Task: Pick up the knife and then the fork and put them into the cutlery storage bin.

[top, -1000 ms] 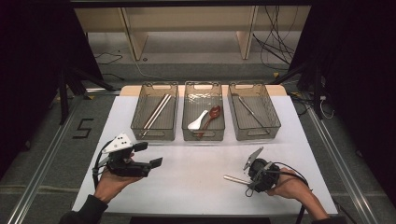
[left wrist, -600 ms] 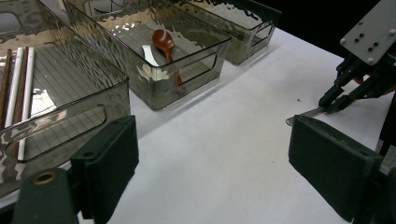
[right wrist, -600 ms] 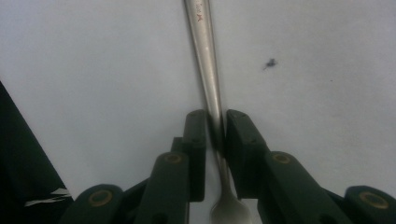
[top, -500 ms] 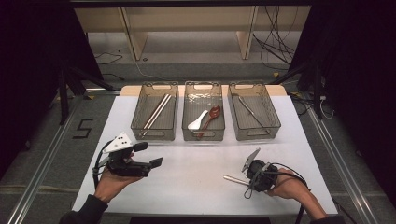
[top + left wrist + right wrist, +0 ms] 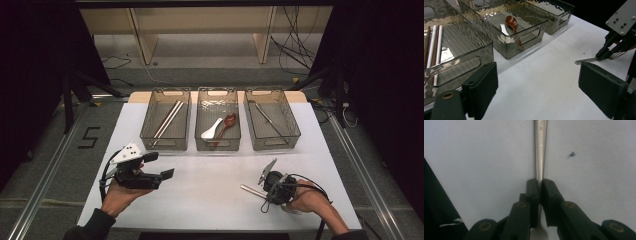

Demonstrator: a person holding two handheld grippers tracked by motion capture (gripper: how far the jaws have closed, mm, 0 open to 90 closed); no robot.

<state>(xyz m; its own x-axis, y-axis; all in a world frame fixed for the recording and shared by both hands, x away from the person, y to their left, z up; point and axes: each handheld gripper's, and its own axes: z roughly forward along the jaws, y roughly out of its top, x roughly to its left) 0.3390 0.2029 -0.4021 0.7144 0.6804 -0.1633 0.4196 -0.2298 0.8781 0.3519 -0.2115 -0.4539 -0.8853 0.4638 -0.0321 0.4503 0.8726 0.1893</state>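
Note:
A silver metal utensil (image 5: 540, 147) lies on the white table (image 5: 210, 200) at the front right, its handle (image 5: 248, 190) pointing left. My right gripper (image 5: 540, 185) is shut on that handle; its jaws have just been closing, with the handle between them. The left gripper view shows that grip from the side, with the right gripper (image 5: 602, 55) low over the table and the utensil (image 5: 585, 60) sticking out. My left gripper (image 5: 160, 165) is held in a hand above the table's front left, open, with nothing between its pads (image 5: 482, 87).
Three clear grey bins stand in a row at the back. The left bin (image 5: 150, 134) holds chopsticks (image 5: 168, 119). The middle bin (image 5: 218, 146) holds a white spoon (image 5: 212, 130) and a red spoon (image 5: 511, 22). The right bin (image 5: 292, 131) holds a metal utensil (image 5: 267, 117).
The right gripper's jaws have drawn together onto the utensil handle. Both hands have kept their places.

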